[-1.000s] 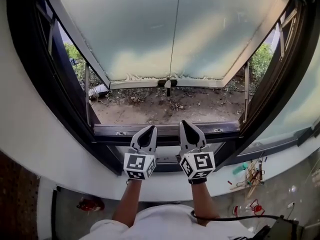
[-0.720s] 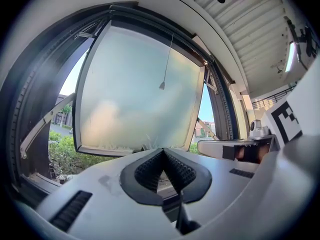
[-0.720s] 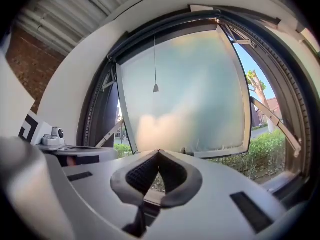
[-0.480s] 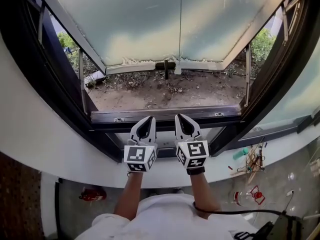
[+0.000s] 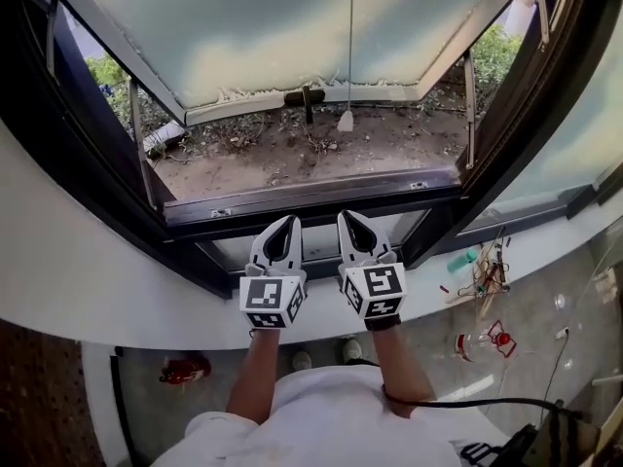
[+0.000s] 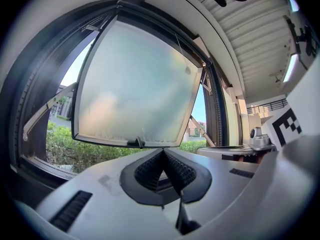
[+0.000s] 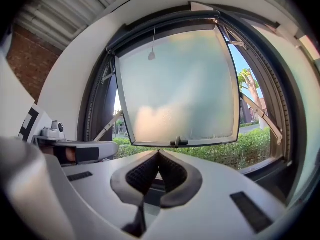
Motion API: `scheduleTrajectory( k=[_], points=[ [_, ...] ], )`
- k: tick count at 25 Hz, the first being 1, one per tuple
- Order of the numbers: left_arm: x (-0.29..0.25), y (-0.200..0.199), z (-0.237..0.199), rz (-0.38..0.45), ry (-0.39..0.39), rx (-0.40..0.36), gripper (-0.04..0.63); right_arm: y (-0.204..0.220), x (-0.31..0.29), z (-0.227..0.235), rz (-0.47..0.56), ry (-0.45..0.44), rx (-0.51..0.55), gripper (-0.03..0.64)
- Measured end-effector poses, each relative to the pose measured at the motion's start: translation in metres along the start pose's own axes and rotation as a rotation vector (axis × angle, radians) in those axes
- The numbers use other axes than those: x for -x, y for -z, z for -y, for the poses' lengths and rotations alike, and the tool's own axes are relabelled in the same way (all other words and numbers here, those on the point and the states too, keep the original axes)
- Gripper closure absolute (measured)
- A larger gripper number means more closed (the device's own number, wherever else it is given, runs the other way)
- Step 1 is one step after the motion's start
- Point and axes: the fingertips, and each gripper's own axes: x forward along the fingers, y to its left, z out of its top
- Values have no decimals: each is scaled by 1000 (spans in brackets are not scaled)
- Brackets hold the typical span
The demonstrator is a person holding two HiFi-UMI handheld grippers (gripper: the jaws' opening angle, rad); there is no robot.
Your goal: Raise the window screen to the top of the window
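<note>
With the left claw (image 5: 288, 224) and the right claw (image 5: 347, 218) being held clenched on nothing near the sill (image 5: 311, 195), the window screen, seemingly rolled out of sight up top, is being judged light and limp, best taken by its dangling pull cord (image 5: 346, 120).

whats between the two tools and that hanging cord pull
In the head view, only the dark lower window frame crosses between the left tool, right tool and the cord pull, with dirt ground outside.

left gripper (image 6: 162, 153) and right gripper (image 7: 159, 154) shells: smooth matt grey plastic. pads (image 6: 149, 171): black, ribbed, rubbery. ahead of jaws: window pane (image 6: 135, 89) frosted, matt; frame (image 5: 321, 195) dark, semi-gloss metal.
</note>
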Motion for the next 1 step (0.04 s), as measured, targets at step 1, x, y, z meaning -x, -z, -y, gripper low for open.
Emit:
scheduleTrajectory(
  k=[1],
  points=[
    [2,2,-1,-1,2,3,595,2,1,-3,-4,2,3,615]
  ],
)
